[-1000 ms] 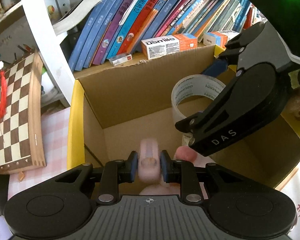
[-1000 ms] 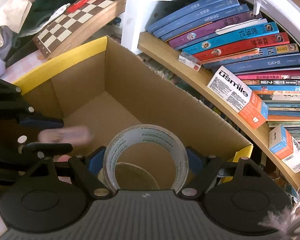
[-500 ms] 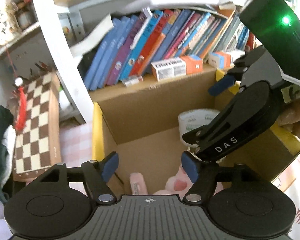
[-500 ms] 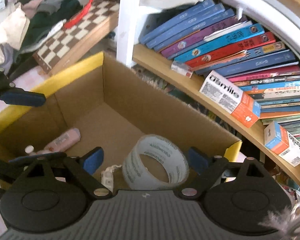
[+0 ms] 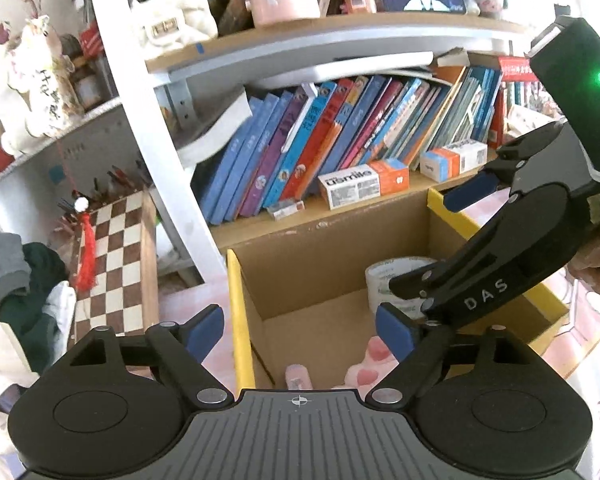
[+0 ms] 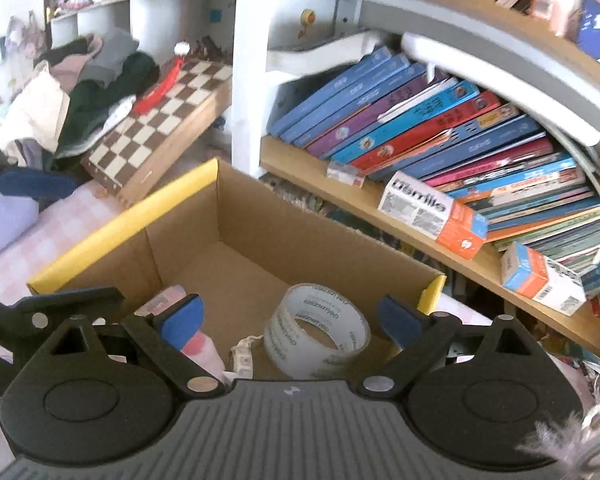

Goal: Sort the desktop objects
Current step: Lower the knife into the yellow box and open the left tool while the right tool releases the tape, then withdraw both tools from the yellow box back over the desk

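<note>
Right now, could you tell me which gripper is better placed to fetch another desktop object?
Probably left: both grippers are open and empty, but the left gripper sits at the cardboard box edge, nearer the desk.

The letters "DAS" stand in white on the black arm of the right claw (image 5: 440, 268) as the left wrist view shows it. A white and orange box (image 5: 363, 182) lying on the shelf (image 5: 340, 216) in front of the books carries the brand "usmile" in dark letters on its white part; the same box (image 6: 432, 216) shows the word again in the right wrist view, a little blurred. The tape roll (image 6: 317, 330) in the carton (image 6: 116, 232) has a repeated printed word around its band, too small and curved to read surely. The book spines (image 5: 312, 144) bear Chinese characters, too small to read.
</note>
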A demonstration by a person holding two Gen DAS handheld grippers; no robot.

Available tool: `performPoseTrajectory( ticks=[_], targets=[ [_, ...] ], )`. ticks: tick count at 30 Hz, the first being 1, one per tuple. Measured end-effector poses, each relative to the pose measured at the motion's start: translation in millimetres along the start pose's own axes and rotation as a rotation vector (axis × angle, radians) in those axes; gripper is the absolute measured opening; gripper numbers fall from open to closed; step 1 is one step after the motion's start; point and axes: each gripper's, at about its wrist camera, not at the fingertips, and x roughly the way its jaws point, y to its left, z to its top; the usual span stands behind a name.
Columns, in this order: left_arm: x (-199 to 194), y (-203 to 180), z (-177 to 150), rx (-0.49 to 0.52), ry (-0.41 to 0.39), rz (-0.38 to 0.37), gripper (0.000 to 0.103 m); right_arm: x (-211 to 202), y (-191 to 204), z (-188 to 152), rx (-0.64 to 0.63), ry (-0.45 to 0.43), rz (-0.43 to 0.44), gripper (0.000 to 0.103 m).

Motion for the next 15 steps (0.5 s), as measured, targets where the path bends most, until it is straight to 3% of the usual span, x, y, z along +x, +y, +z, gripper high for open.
performPoseTrajectory(
  ticks=[8, 15],
  targets=[
    [-33, 1, -9, -0.018, -0.046, -0.017, 0.092, -53, 5, -11, 0.046, -0.08, -0.061, 0.098],
    [-49, 1, -22, -0.022, -0.059, -0.033, 0.092, -81, 21, -32, 0.054, -0.081, -0.109, 0.098]
  ],
)
